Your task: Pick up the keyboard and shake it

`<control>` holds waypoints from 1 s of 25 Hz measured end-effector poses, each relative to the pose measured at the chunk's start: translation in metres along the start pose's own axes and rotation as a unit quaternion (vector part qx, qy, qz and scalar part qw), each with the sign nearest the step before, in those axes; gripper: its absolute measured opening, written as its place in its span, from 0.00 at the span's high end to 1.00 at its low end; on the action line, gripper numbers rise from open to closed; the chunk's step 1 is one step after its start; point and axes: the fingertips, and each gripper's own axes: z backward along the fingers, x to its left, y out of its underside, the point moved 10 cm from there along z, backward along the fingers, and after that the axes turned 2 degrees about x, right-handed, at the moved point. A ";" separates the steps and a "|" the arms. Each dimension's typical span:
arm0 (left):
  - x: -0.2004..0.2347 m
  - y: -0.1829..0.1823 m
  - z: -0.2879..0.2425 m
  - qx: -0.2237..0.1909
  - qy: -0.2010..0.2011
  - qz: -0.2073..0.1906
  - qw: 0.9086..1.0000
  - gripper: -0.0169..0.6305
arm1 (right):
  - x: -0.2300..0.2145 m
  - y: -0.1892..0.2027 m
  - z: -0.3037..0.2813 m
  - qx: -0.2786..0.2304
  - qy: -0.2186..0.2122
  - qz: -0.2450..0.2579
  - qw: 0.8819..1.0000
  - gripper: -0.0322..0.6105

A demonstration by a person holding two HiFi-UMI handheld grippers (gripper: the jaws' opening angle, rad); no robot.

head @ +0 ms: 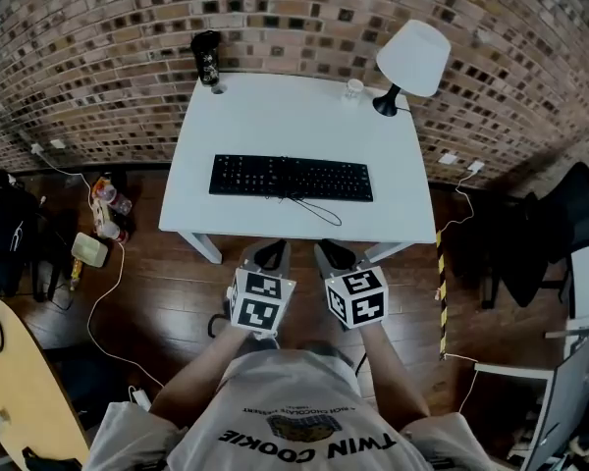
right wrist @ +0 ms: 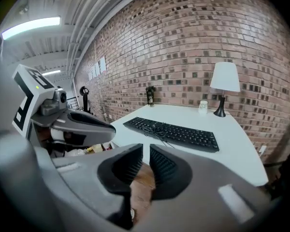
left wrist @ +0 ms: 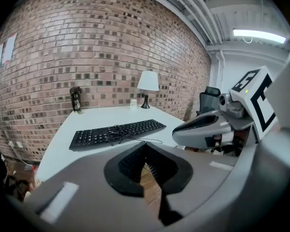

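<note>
On the white table point(head: 275, 116) by the brick wall point(head: 304, 13), the black keyboard point(head: 291, 178) lies flat near the middle, its cable point(head: 319, 211) looping toward the front edge, with a white lamp point(head: 412, 59), a small cup point(head: 353, 88) and a dark bottle point(head: 207, 58) along the back. Short of the front edge, over the wooden floor point(head: 157, 292), the left gripper point(head: 269, 256) and right gripper point(head: 336, 255) are held side by side, pointing at the keyboard and well apart from it. The left gripper's jaws are pressed together with nothing between them, while the right gripper's stand a narrow slit apart, also empty
</note>
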 end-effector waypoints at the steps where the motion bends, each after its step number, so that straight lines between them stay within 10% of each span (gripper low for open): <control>1: 0.008 0.000 -0.004 0.002 -0.002 -0.011 1.000 0.97 | -0.003 -0.002 -0.005 0.003 0.006 0.007 1.000 0.90; 11: 0.070 -0.001 -0.047 0.022 -0.033 -0.139 0.989 0.89 | -0.030 -0.015 -0.050 0.058 0.067 0.136 0.987 0.80; 17: 0.093 0.000 -0.075 0.047 -0.065 -0.265 0.961 0.84 | -0.060 -0.008 -0.074 0.094 0.100 0.203 0.970 0.74; 25: 0.108 0.011 -0.117 0.100 -0.064 -0.370 0.921 0.77 | -0.098 0.008 -0.112 0.163 0.124 0.374 0.904 0.71</control>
